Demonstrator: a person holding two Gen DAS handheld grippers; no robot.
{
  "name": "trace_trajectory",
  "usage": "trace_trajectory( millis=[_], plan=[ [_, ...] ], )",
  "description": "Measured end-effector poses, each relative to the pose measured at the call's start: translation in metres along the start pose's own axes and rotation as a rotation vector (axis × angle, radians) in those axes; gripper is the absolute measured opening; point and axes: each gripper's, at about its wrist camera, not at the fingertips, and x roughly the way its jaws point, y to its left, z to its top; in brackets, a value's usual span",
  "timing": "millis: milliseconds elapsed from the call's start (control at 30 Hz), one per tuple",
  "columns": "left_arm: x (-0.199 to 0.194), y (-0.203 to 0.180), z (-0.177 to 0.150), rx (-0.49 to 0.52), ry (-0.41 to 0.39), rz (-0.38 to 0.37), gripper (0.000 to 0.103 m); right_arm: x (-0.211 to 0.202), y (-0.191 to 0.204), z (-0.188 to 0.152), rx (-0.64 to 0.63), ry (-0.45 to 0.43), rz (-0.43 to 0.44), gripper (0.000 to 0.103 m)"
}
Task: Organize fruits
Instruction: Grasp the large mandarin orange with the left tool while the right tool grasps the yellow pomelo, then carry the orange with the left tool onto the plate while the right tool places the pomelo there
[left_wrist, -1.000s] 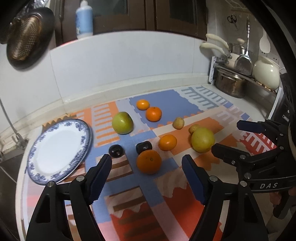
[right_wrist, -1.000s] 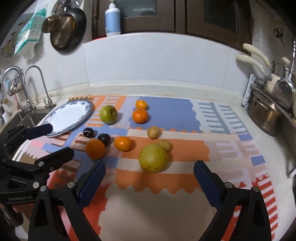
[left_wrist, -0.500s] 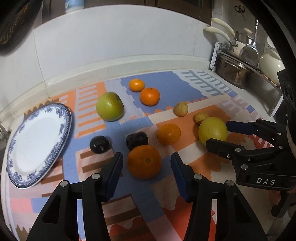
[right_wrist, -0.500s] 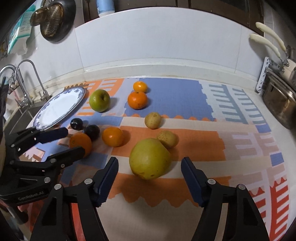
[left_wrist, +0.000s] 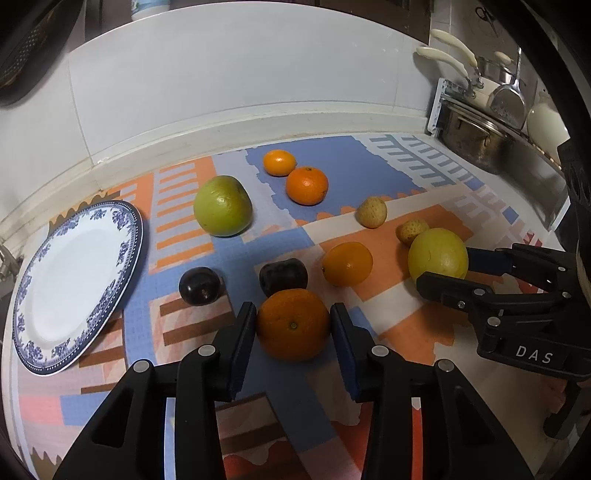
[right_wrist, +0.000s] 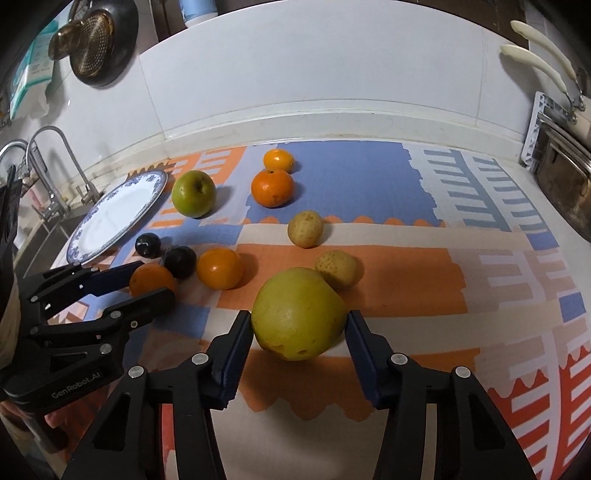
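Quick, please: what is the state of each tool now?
Left tool: shut on the large round orange.
Right tool: shut on the big yellow-green round fruit.

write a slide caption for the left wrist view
Left claw brackets a large orange on the patterned mat, empty blue-rimmed plate waiting at left.
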Motion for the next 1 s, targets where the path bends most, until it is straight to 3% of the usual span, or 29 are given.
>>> trace_trajectory(
  millis=[333,667,1000],
  plan=[
    [-0.033,0.010,-0.005,-0.038,-0.052,0.030,0.040,-0.013,0.013,0.000,-0.008,-0.012,0.014,0.052],
    [-0.078,0.038,-0.013,-0.040,-0.136,0.080,0.040,-0.044,0.060,0.009,-0.049,-0.074,0.046,0.052],
    [-0.103,0.084,-0.020,-0.095,-0.151,0.146,0.040,-0.042,0.113,0.021,-0.106,-0.102,0.140,0.052]
  ],
)
